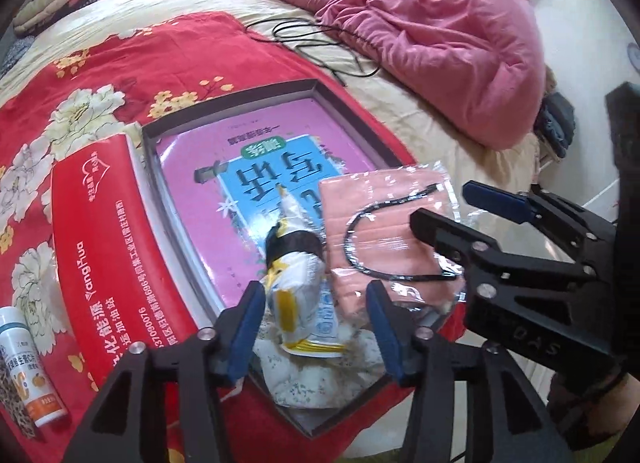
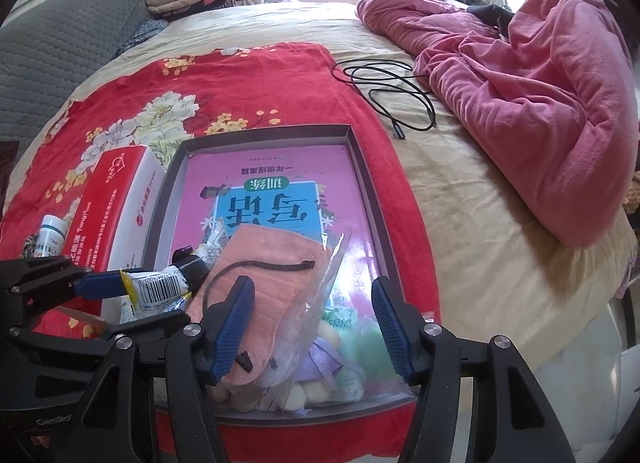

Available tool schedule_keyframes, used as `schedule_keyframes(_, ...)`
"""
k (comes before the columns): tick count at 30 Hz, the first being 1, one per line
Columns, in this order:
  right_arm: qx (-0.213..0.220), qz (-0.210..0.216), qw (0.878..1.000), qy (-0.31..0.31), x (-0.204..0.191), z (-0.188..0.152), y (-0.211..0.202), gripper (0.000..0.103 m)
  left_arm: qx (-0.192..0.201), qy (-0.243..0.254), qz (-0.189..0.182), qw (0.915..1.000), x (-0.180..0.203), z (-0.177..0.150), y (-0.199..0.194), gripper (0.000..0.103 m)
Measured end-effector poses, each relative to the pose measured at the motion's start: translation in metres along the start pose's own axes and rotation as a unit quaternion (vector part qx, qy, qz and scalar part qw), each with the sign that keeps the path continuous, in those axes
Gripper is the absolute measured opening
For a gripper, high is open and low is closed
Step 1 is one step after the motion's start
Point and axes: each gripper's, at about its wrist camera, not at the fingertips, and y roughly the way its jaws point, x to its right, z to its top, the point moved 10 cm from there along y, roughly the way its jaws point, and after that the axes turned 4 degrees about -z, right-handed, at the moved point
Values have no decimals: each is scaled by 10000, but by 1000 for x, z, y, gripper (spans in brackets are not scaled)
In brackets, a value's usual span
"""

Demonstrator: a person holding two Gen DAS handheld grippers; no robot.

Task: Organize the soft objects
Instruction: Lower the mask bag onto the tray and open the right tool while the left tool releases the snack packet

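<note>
The left gripper has its jaws apart around a soft, crinkly pouch. The right gripper hangs equally wide over a bagged pink cloth. Both are light and slippery, best pinched mid-body, and lie in the tray.

The left gripper points forward and down, its blue-padded fingers spread wide apart with nothing pinched between them. The right gripper sits just to its right, angled across in front of it, and is likewise wide open, both pads well apart. Seen from the left wrist, the right gripper's black linkage crosses ahead of the left one's right finger; whether the two tools touch is hard to tell. No hand is clearly visible behind either.
</note>
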Motion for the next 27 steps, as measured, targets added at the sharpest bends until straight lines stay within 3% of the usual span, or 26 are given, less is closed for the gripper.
schedule_keyframes(18,229,-226,9995,-42,4,10,-19,74,11,-53,100,9999,-10,-7,-9,64)
schedule_keyframes(27,325,-267,9991,-69,2,15,-29,75,76,-32,-13,10000,-6,-8,-18,68)
